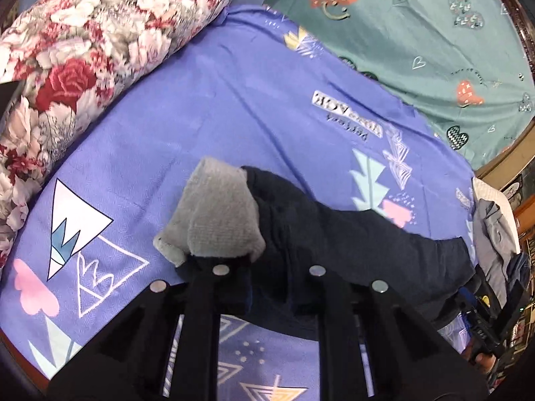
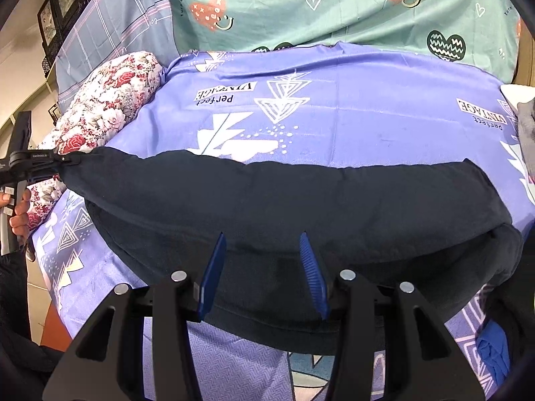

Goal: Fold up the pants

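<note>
Dark navy pants fill the near foreground of the right wrist view, lying folded lengthwise across a purple printed bedsheet. At the far left of that view a hand holds the left gripper, whose tip is pinched on one end of the pants and lifts it slightly off the bed. Behind it, along the left edge of the bed, lies a rolled floral quilt, touching the sheet and just beside the raised pant end. In the middle, the right gripper hovers over the near edge of the pants with its blue fingers spread apart and nothing between them. Beyond the pants, a teal heart-print sheet covers the far part of the bed. At the right edge a grey garment rests on the bed, and a blue cloth shows at the lower right.

From the left wrist view, the floral quilt stands at the upper left. Near the middle, the left gripper is clamped on the pants, where a turned-out grey fleecy lining shows at the held end. The pants stretch away to the right over the purple sheet, toward a pile of grey clothes at the bed's right edge.
</note>
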Action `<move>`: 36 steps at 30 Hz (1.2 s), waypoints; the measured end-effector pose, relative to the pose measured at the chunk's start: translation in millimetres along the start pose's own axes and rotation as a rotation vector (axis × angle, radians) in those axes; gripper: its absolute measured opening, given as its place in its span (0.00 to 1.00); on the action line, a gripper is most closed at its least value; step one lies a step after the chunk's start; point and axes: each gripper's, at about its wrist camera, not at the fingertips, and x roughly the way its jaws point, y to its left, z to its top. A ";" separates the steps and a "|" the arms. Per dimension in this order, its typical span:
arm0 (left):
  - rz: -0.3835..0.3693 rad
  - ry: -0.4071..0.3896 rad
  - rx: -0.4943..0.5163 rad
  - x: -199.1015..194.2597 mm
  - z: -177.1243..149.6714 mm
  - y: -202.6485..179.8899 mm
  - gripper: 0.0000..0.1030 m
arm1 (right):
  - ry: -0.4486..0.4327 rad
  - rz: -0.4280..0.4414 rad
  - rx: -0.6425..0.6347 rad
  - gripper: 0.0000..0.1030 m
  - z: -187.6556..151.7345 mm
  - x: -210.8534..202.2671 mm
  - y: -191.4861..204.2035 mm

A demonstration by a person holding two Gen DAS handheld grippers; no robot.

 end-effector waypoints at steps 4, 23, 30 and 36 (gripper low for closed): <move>0.089 0.100 -0.072 53.5 -7.9 36.2 0.19 | 0.014 -0.016 0.055 0.45 -1.7 -0.8 -14.7; 0.124 -0.073 0.002 -13.1 -18.2 -8.4 0.86 | -0.030 -0.055 0.532 0.51 3.3 -61.5 -166.5; 0.078 0.014 0.053 14.8 -33.2 -35.2 0.86 | 0.111 -0.029 0.608 0.51 -2.9 -31.5 -167.6; 0.058 0.059 0.034 35.1 -34.2 -35.2 0.86 | 0.097 -0.067 0.707 0.51 3.2 -7.5 -184.9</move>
